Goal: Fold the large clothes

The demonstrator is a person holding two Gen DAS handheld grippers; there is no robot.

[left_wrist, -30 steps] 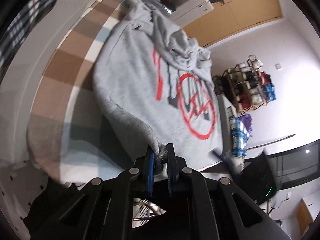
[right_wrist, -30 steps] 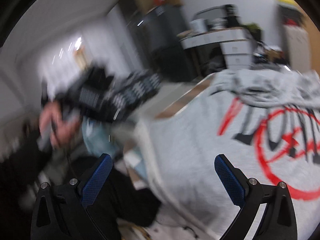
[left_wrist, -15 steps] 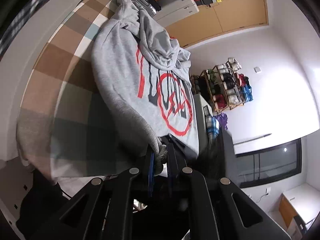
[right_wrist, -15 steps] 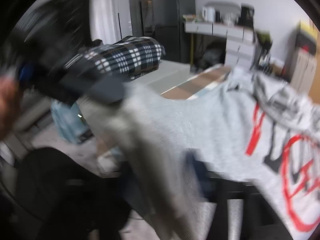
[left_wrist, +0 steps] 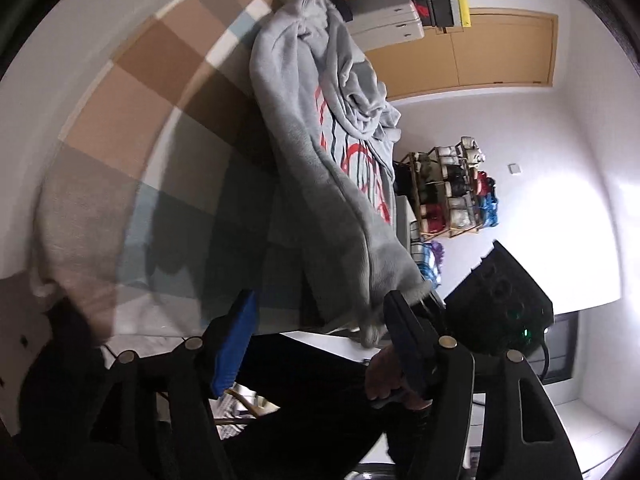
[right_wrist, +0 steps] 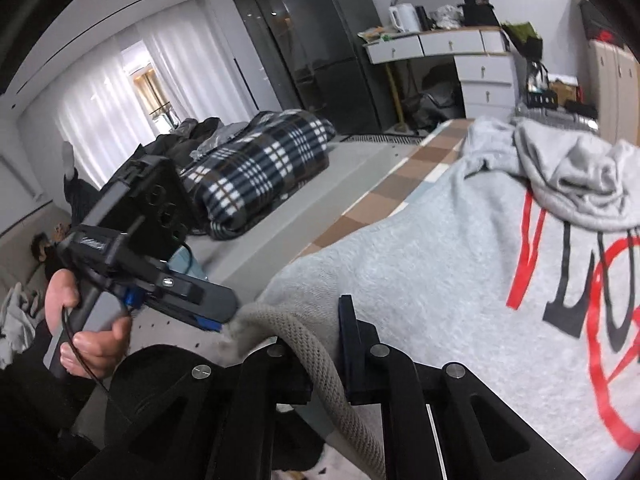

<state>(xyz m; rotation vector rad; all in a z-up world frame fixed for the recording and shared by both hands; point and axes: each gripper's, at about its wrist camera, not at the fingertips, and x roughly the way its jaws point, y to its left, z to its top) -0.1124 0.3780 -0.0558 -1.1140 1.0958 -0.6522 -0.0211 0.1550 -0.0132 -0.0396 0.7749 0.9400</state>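
A grey hoodie (left_wrist: 320,184) with a red and black print lies on a checked brown and blue cover (left_wrist: 160,120). Its near side edge is lifted and drawn over the print. My left gripper (left_wrist: 320,336) is opening, and its blue pads (left_wrist: 236,336) press on nothing. The ribbed hem corner (left_wrist: 372,324) hangs close to its right finger. In the right wrist view my right gripper (right_wrist: 316,336) is shut on that ribbed hem (right_wrist: 288,328), with the hoodie (right_wrist: 440,260) stretching away behind it. The left gripper (right_wrist: 208,312) shows there just left of the hem end.
A rolled plaid blanket (right_wrist: 260,168) lies on the pale surface beyond the cover. Behind it stand a dark fridge (right_wrist: 332,52) and white drawers (right_wrist: 472,68). A shoe rack (left_wrist: 452,192) and a wooden door (left_wrist: 480,52) are on the far side. A hand (right_wrist: 88,320) holds the left gripper's handle.
My left gripper was shut on the hem corner and has let go and spread. The right gripper came in wide and closed on the same hem. The hoodie's edge rose.
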